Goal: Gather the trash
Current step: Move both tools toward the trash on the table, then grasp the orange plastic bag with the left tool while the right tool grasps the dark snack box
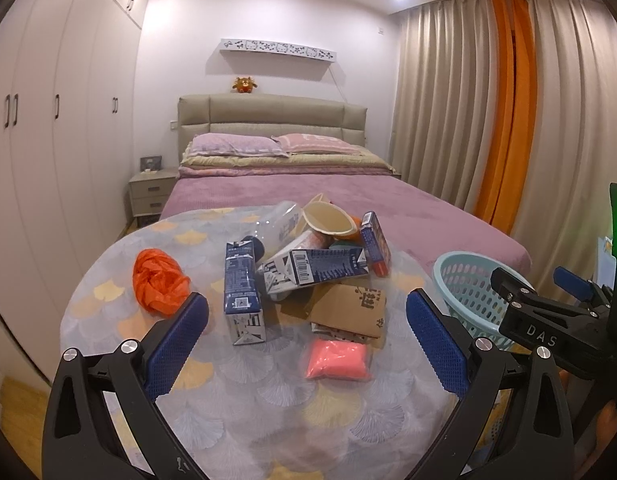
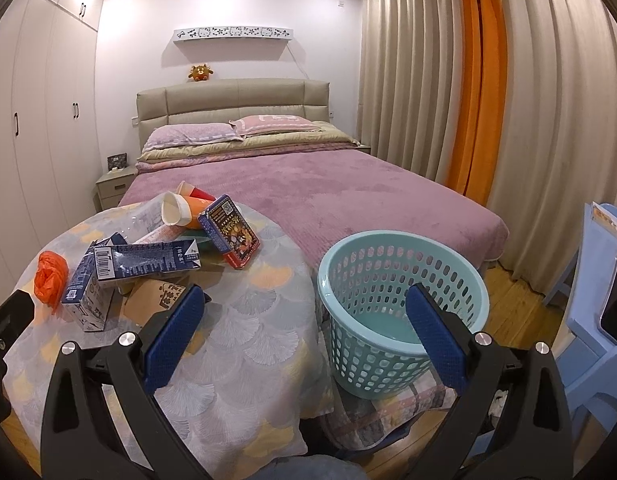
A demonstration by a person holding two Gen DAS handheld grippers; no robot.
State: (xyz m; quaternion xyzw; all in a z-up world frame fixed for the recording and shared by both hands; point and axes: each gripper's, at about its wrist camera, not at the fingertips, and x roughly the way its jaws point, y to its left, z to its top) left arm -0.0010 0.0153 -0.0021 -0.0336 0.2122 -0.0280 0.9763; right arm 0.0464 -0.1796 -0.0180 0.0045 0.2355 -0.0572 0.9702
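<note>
A pile of trash lies on a round table point(image 1: 268, 408) with a patterned cloth: two blue milk cartons point(image 1: 242, 292), an orange plastic bag point(image 1: 158, 282), a pink packet point(image 1: 337, 359), brown cardboard point(image 1: 348, 310), a paper cup point(image 1: 328, 220), a clear bottle point(image 1: 278, 222) and a dark box point(image 1: 375, 242). A light blue perforated basket point(image 2: 400, 304) stands right of the table. My left gripper point(image 1: 308, 344) is open and empty above the table's near side. My right gripper point(image 2: 304, 332) is open and empty between table and basket; it also shows in the left wrist view point(image 1: 548, 284).
A bed point(image 2: 328, 184) with a purple cover lies behind the table. White wardrobes point(image 1: 48, 160) line the left wall, a nightstand point(image 1: 150, 194) stands beside the bed. Curtains point(image 2: 488, 80) hang on the right. A blue plastic chair point(image 2: 592, 292) stands at far right on the wooden floor.
</note>
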